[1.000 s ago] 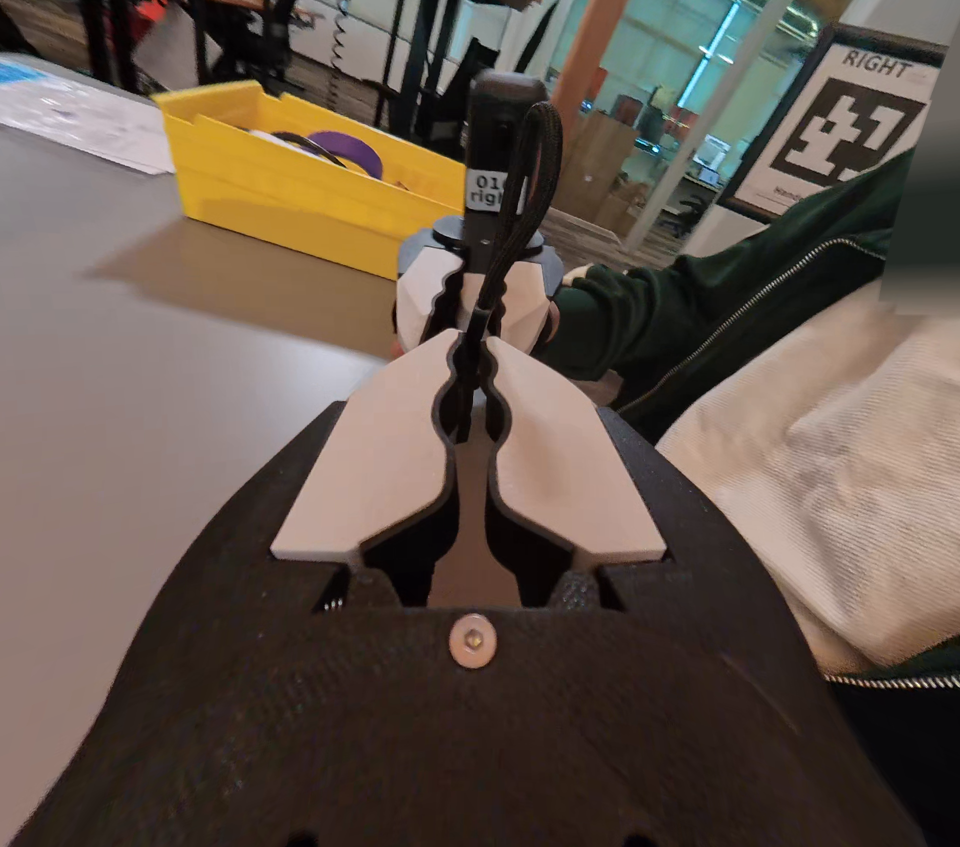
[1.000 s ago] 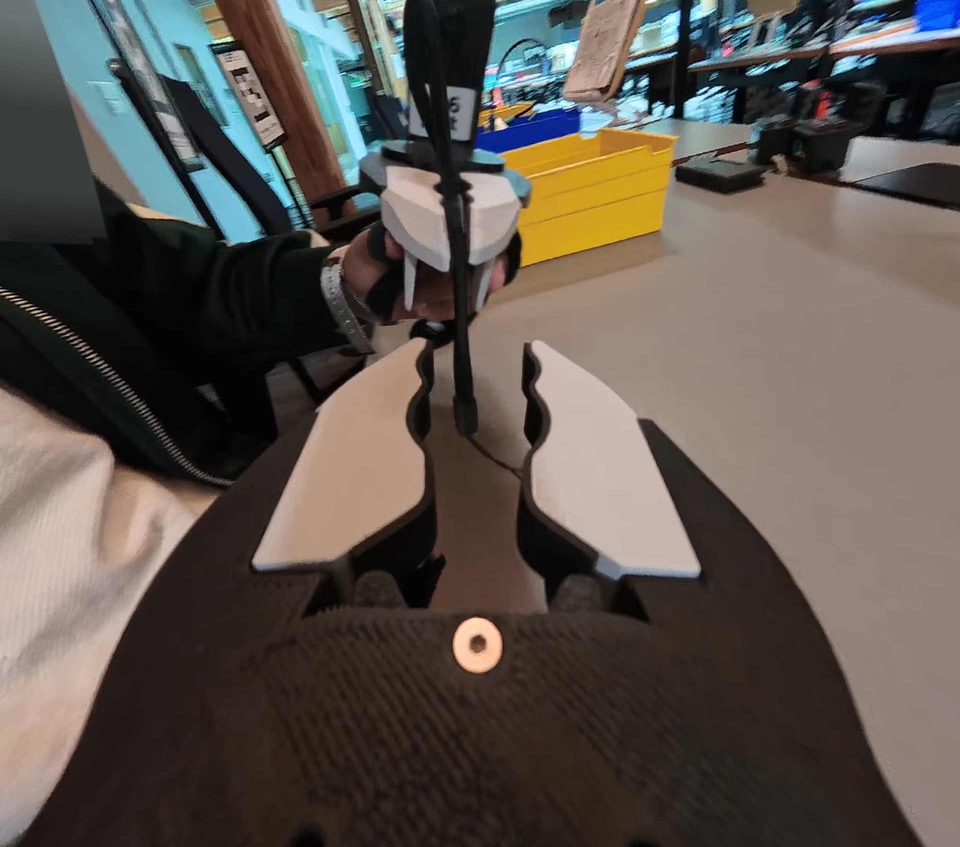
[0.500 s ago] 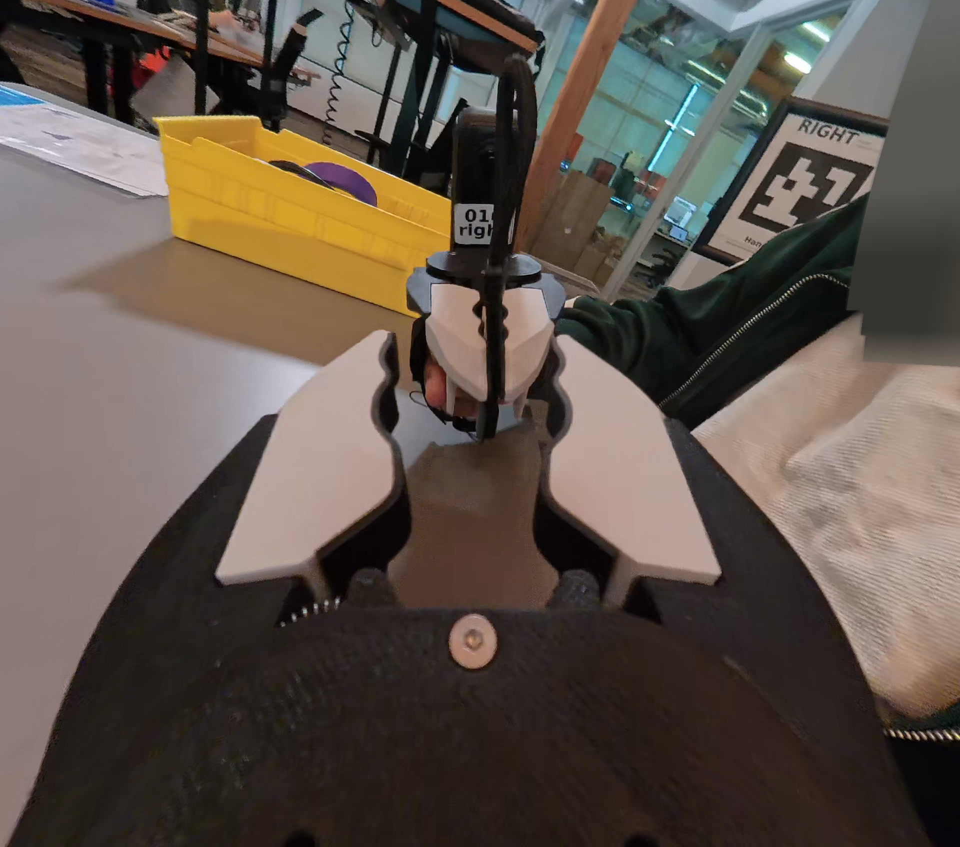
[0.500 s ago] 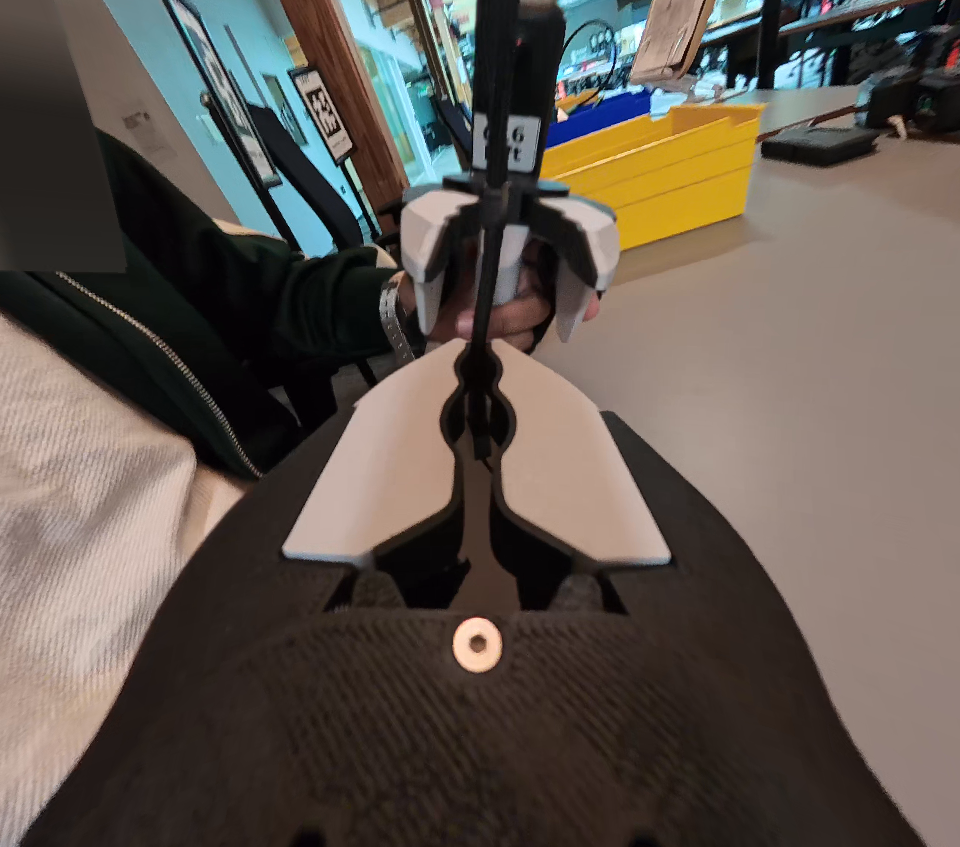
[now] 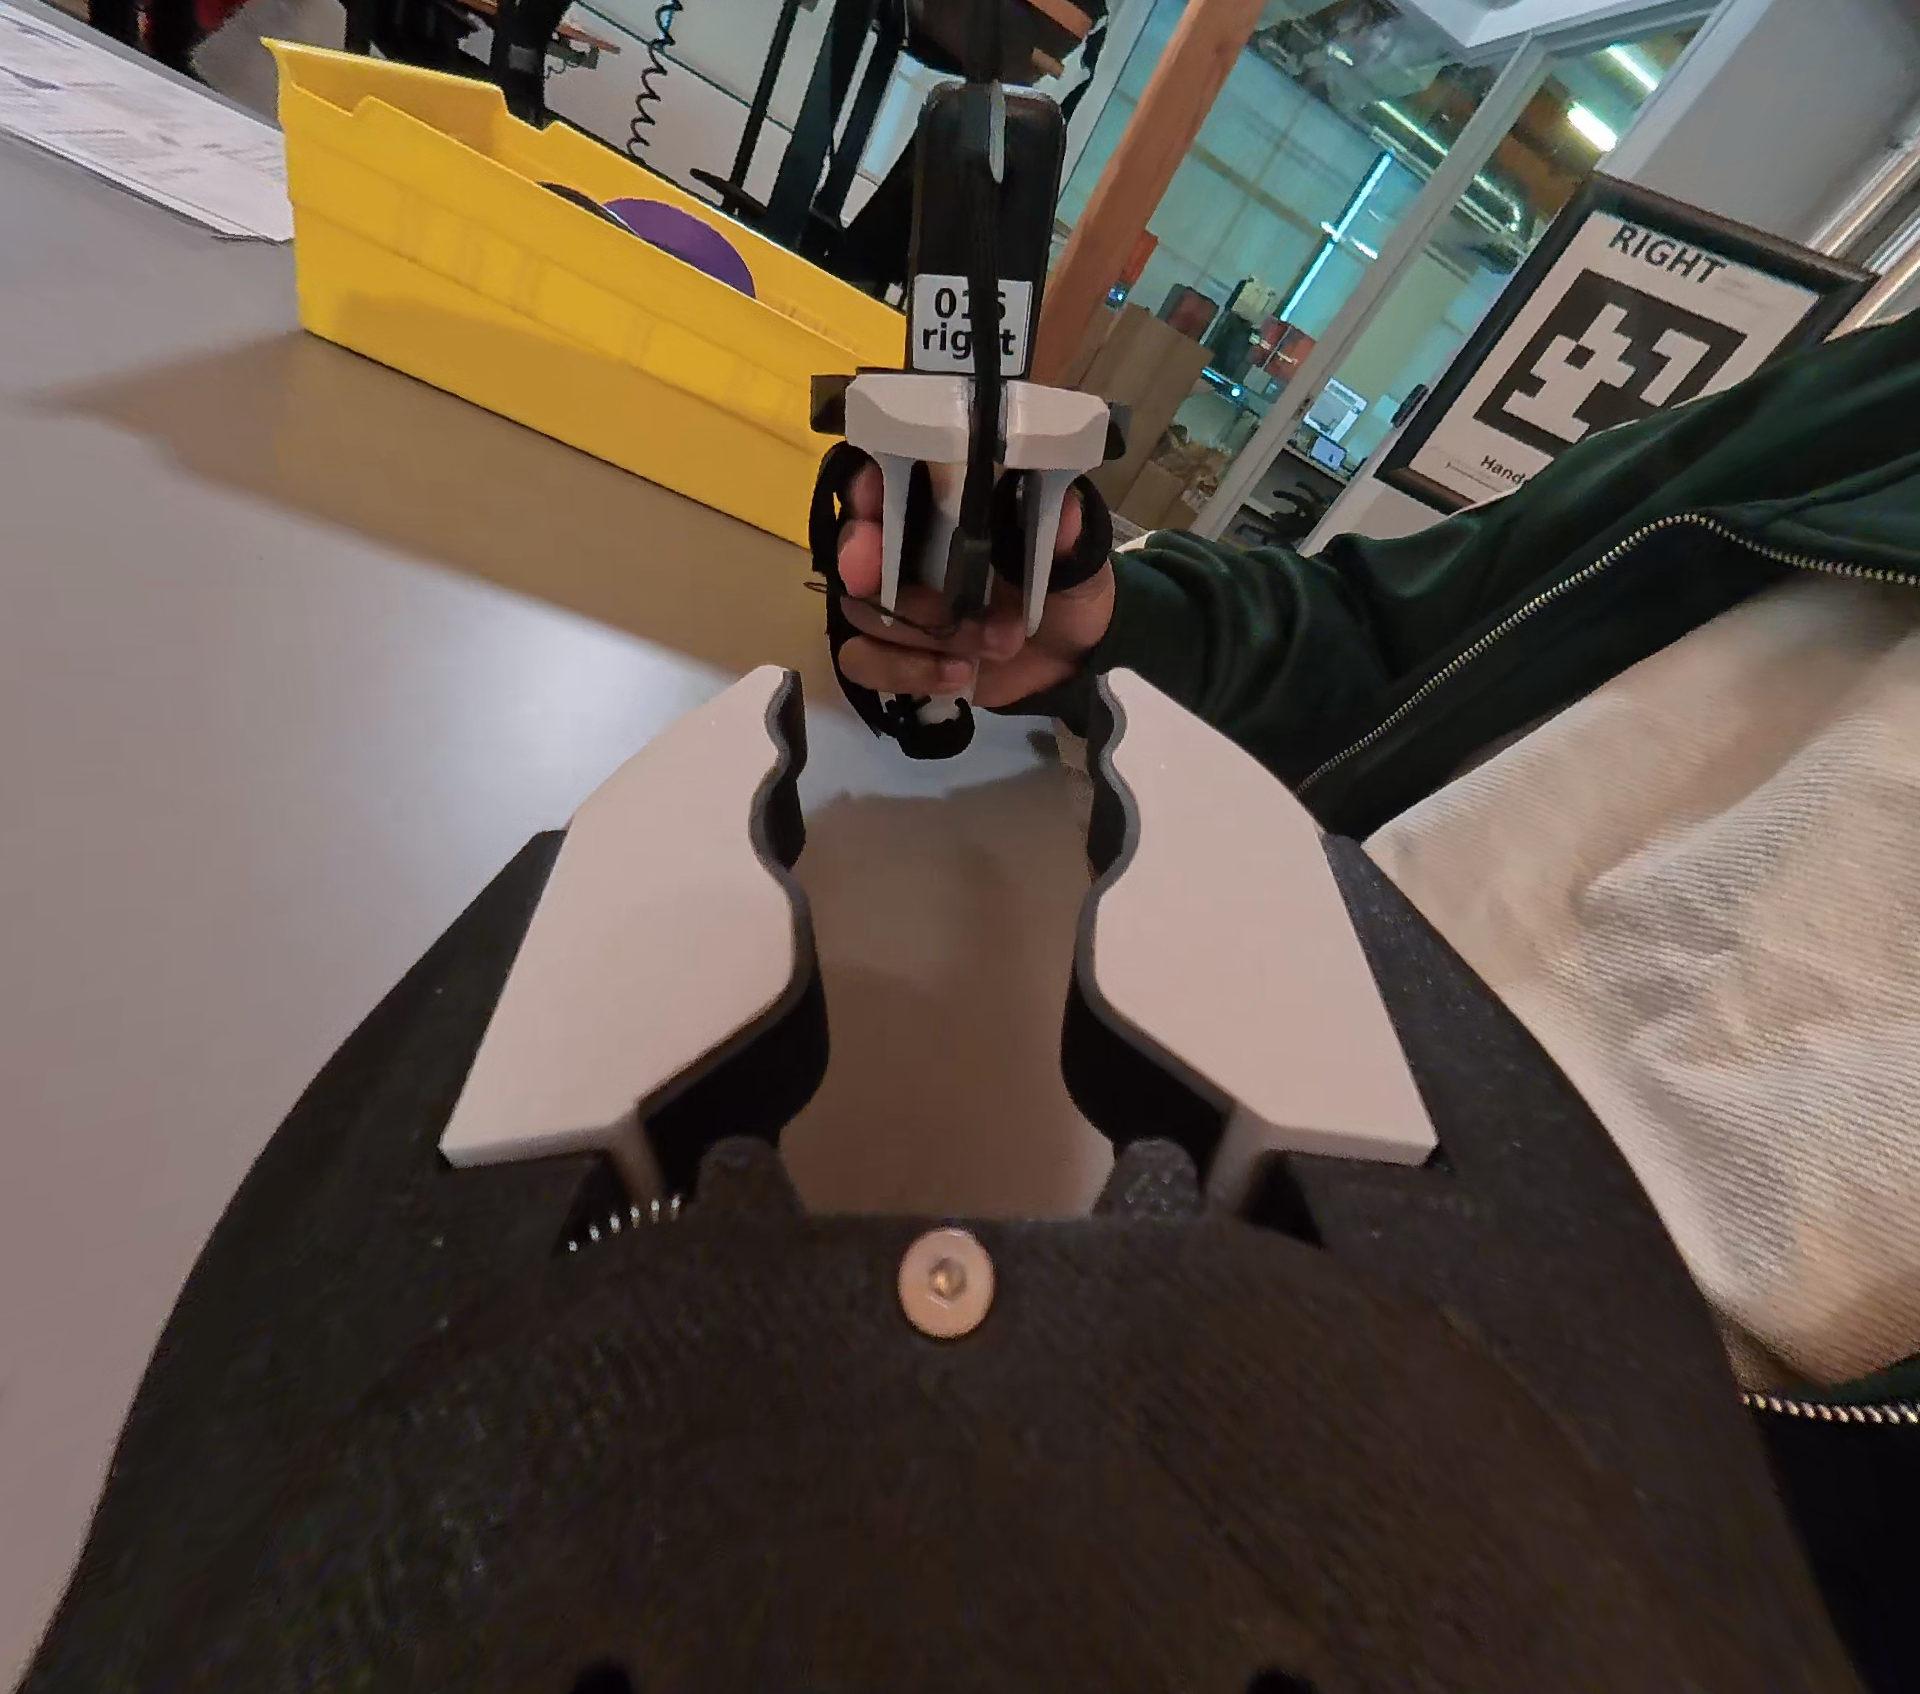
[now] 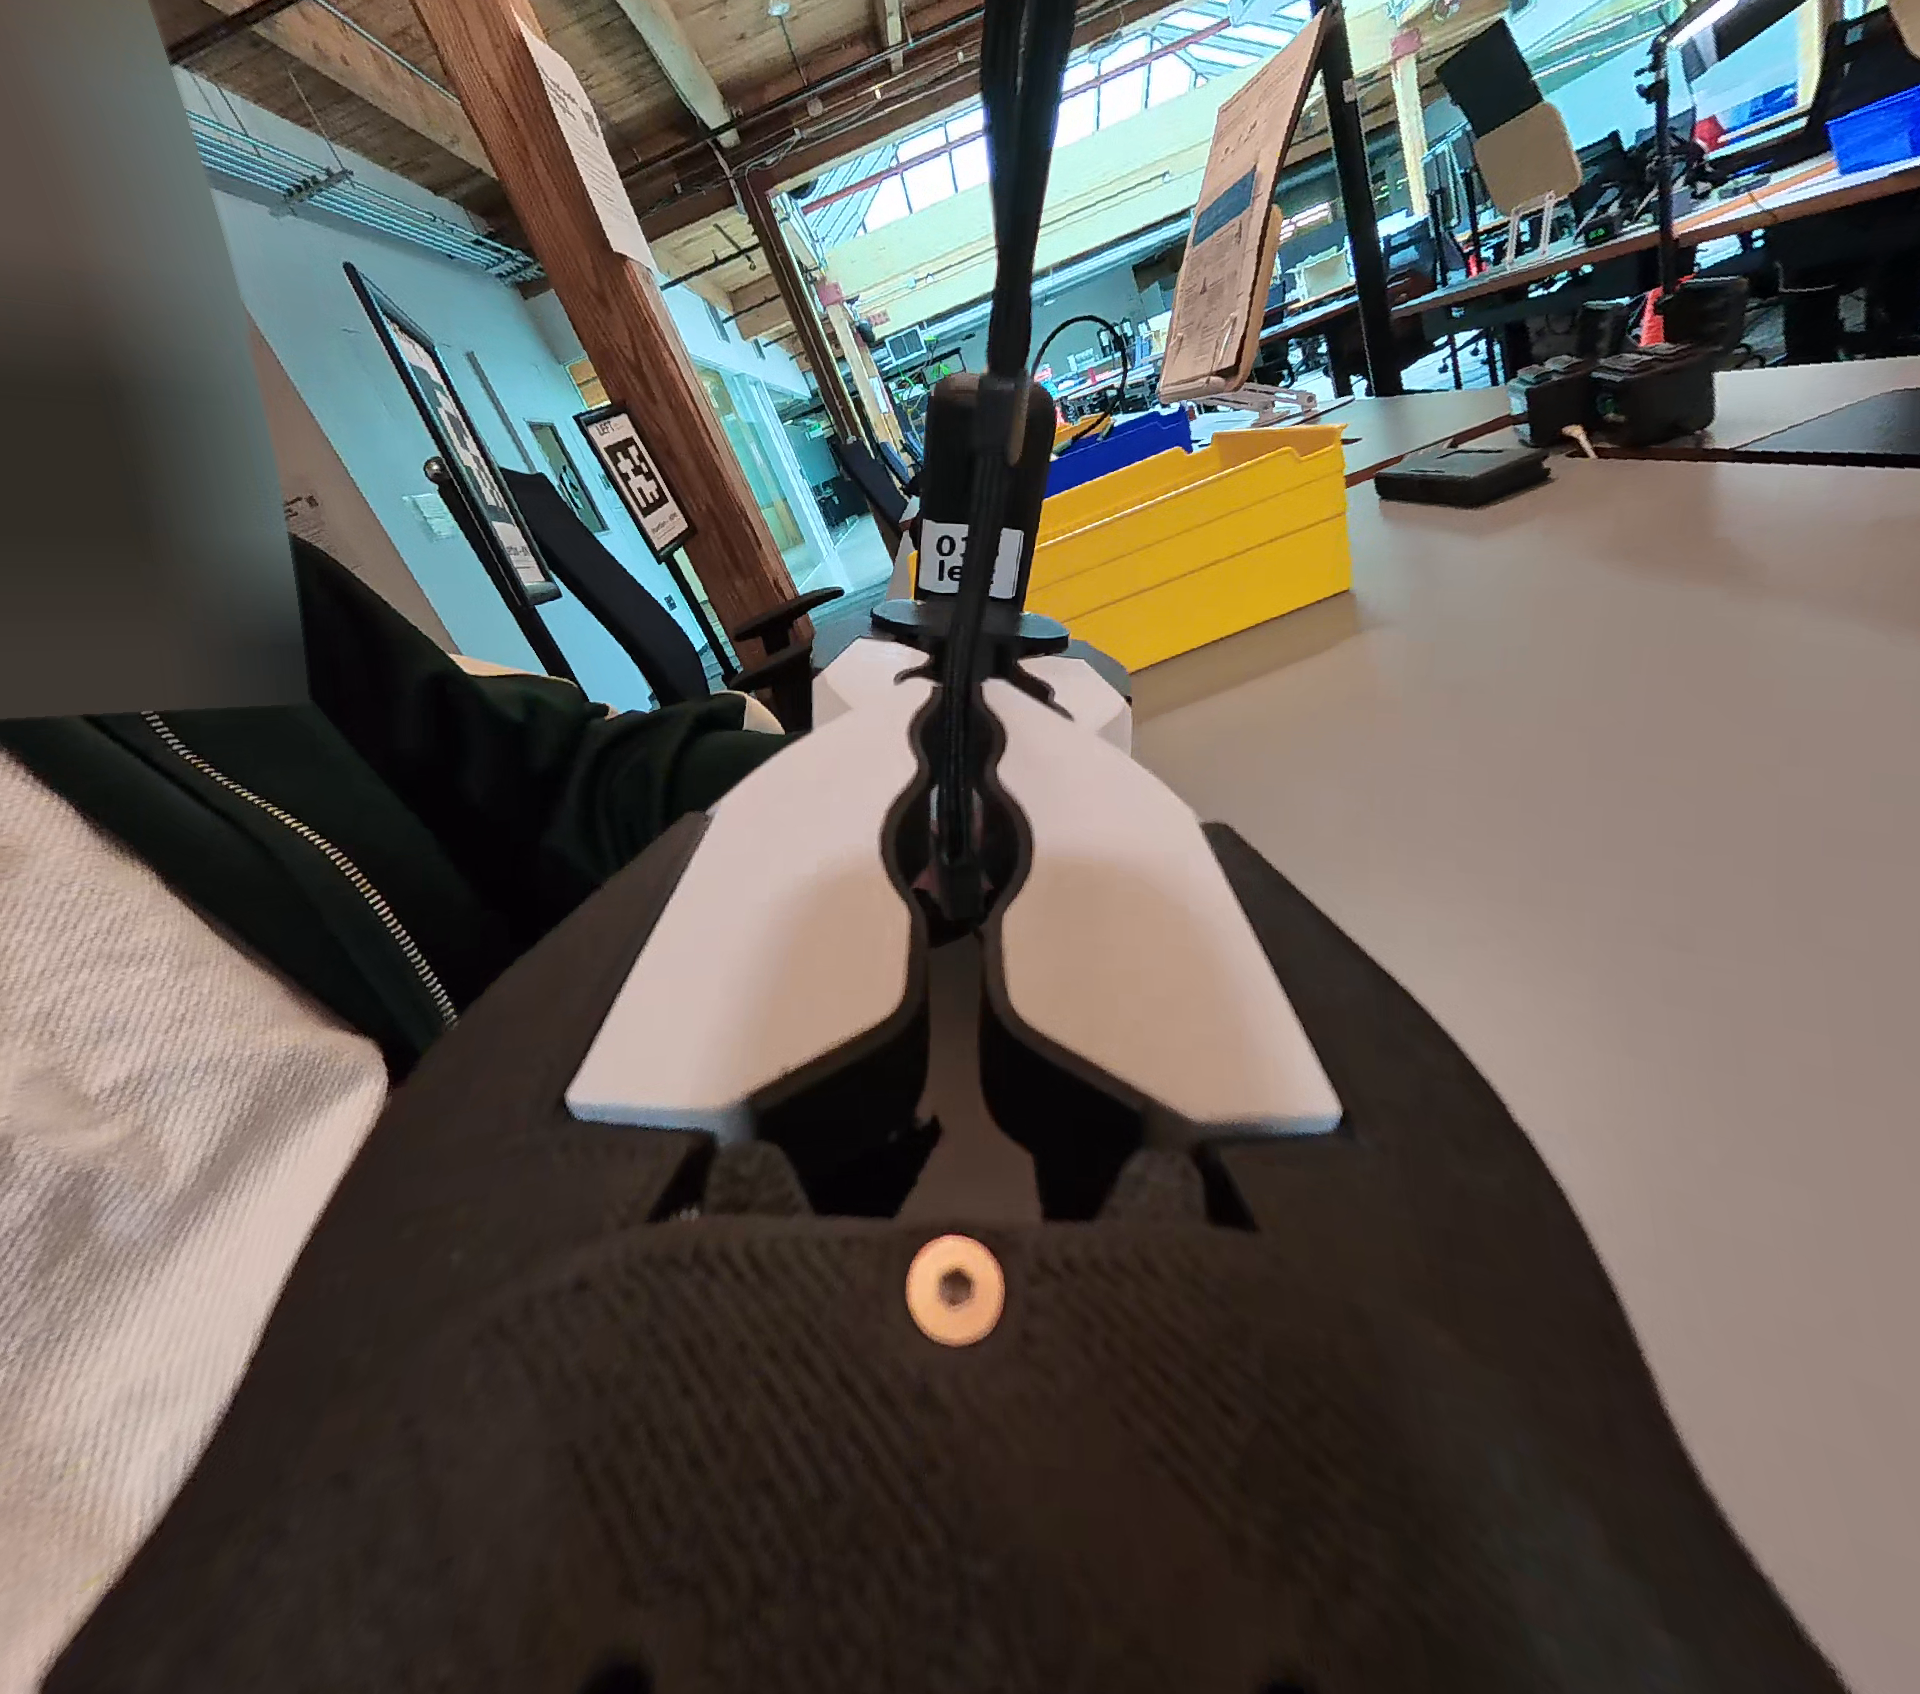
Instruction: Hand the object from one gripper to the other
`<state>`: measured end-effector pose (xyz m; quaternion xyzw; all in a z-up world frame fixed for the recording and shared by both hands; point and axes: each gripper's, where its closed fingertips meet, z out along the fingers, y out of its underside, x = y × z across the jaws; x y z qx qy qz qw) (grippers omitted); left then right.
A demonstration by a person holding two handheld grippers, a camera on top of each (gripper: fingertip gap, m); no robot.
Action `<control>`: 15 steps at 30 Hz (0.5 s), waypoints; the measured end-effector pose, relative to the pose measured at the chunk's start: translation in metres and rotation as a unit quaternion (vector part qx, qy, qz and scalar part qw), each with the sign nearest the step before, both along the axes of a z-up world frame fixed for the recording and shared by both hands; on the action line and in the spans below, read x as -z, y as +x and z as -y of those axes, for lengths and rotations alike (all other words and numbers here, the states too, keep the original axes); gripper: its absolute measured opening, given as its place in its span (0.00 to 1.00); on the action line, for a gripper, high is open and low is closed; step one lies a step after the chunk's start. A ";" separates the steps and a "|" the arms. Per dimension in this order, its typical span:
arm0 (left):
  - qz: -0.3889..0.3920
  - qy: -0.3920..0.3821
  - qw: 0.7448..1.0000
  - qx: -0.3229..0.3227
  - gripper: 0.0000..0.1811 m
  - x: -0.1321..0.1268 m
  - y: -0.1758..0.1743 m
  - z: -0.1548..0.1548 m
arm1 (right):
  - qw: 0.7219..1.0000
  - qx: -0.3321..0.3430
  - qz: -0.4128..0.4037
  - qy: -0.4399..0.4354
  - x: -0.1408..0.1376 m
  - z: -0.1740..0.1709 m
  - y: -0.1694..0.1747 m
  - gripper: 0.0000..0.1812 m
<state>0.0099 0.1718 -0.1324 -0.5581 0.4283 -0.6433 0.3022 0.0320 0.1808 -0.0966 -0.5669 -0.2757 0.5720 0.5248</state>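
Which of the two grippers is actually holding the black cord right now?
The right gripper: it is shut on the black cord, which loops upward from it. The left gripper is wide open with nothing between its fingers.

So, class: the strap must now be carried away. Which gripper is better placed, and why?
Right. The right gripper is shut on the black strap, while the left gripper is open, empty and apart from it.

Two tools: the left tool (image 5: 945, 803) and the right tool (image 6: 961, 771). One black cord loop (image 6: 1023, 86). One yellow bin (image 5: 540, 314) on the table (image 5: 260, 709), beyond them.
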 end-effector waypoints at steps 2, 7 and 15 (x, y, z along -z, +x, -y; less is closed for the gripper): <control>0.004 0.008 1.000 0.000 0.29 -0.002 0.000 0.001 | 1.000 -0.005 0.012 0.002 0.003 0.002 -0.004 0.02; 0.030 0.075 0.996 -0.047 0.28 -0.027 -0.010 -0.008 | 0.996 -0.026 0.090 0.004 0.025 0.010 -0.023 0.02; 0.030 0.117 0.991 -0.055 0.19 -0.056 -0.019 -0.002 | 0.984 -0.088 0.155 0.009 0.047 0.033 -0.053 0.02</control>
